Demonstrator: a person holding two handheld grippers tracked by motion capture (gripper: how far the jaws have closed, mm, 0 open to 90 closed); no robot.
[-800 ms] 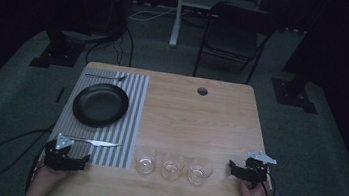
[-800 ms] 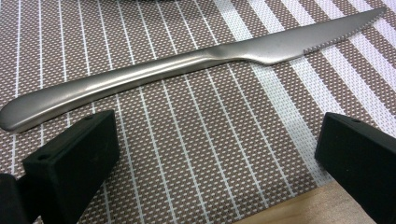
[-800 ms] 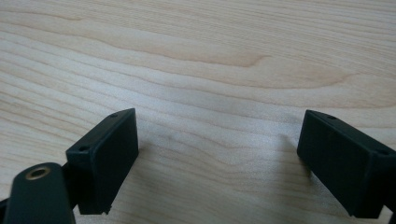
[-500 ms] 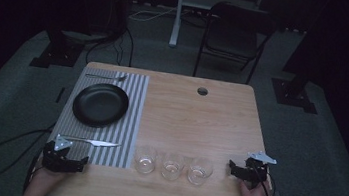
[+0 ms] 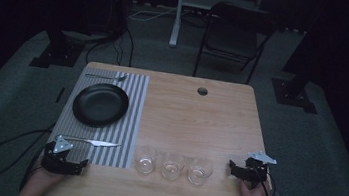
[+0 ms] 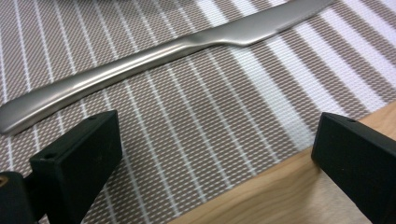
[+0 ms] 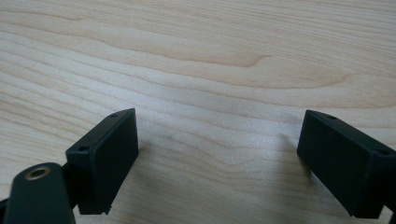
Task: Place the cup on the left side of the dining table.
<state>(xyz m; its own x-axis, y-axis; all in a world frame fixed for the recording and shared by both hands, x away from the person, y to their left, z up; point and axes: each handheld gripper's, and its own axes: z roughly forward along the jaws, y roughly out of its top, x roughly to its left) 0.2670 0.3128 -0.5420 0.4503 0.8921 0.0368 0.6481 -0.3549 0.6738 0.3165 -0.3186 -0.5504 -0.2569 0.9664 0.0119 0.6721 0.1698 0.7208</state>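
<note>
Just ahead of the left hand-held gripper [image 6: 210, 177], whose jaws gape empty, the knife [image 6: 154, 56] lies on the striped mat [image 6: 196, 140], long axis crosswise; the right hand-held gripper [image 7: 219, 163], likewise open, rests far off.

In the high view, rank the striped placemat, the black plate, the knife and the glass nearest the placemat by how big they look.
1. Striped placemat, by far the largest.
2. Black plate.
3. Knife: long but very thin, so it covers less area than the plate.
4. Glass nearest the placemat, about matching the knife in area; too close to rank firmly.
</note>
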